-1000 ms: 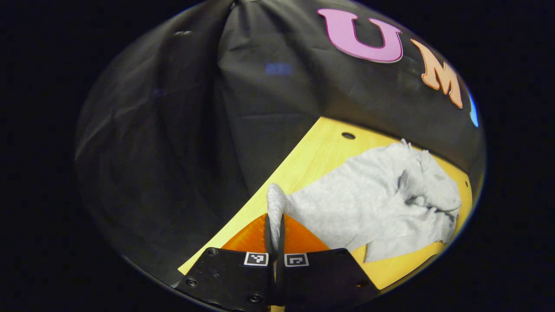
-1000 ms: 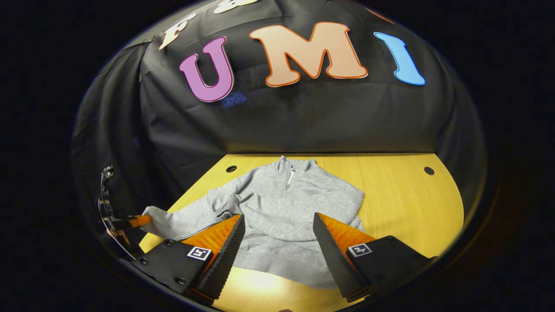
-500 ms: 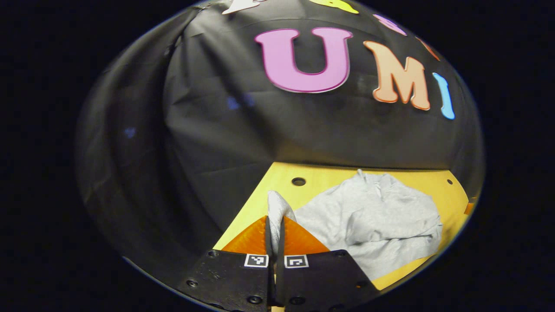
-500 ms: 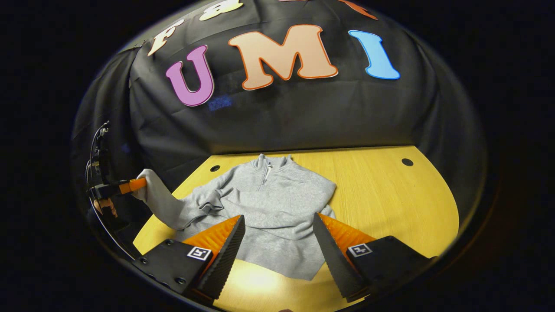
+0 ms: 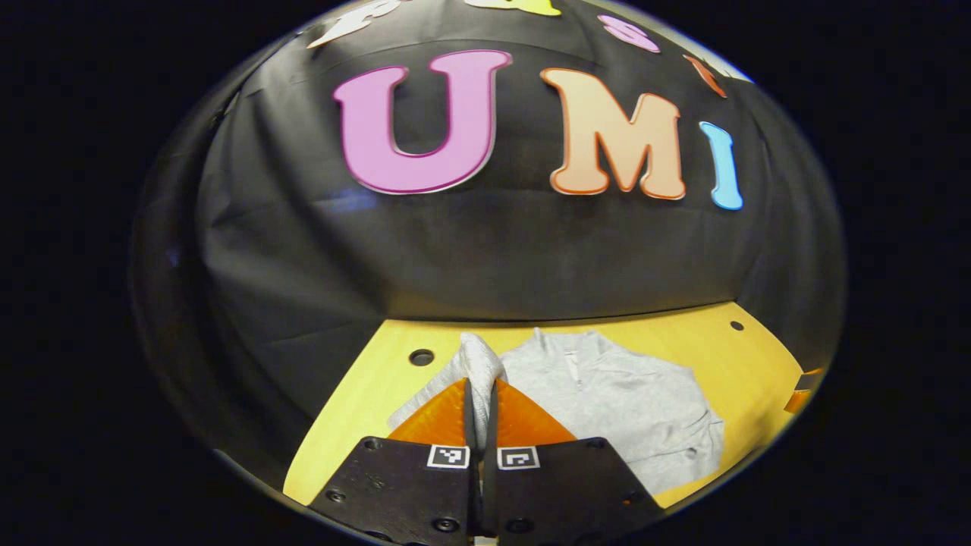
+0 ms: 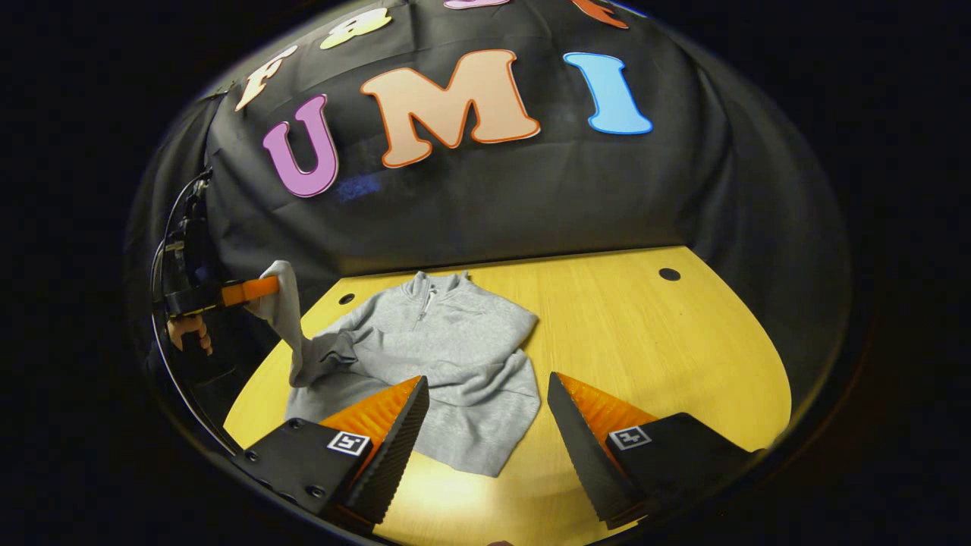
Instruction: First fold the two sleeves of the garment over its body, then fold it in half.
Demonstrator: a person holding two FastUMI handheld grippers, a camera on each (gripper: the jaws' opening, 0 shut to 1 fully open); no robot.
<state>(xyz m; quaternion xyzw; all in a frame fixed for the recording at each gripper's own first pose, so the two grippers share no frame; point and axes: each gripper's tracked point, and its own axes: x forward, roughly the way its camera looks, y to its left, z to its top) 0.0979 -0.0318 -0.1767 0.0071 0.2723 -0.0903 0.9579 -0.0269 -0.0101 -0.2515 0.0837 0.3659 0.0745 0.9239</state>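
Sleeve-fold step in hand. Left hand-held gripper [image 6: 262, 289] pinches the sleeve [image 6: 290, 326], lifted above the grey garment [image 6: 447, 356] on the surface [image 6: 645, 356]. Right hand-held gripper [image 6: 485, 425] is released, hovering near. Next: carry the sleeve right, lay across body.

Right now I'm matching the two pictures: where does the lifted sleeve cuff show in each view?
Left gripper view: the sleeve cuff sits bottom centre, pinched in the left tongs.
Right gripper view: the cuff hangs at far left, raised above the table.
Shared landmark: the sweatshirt's zip collar.
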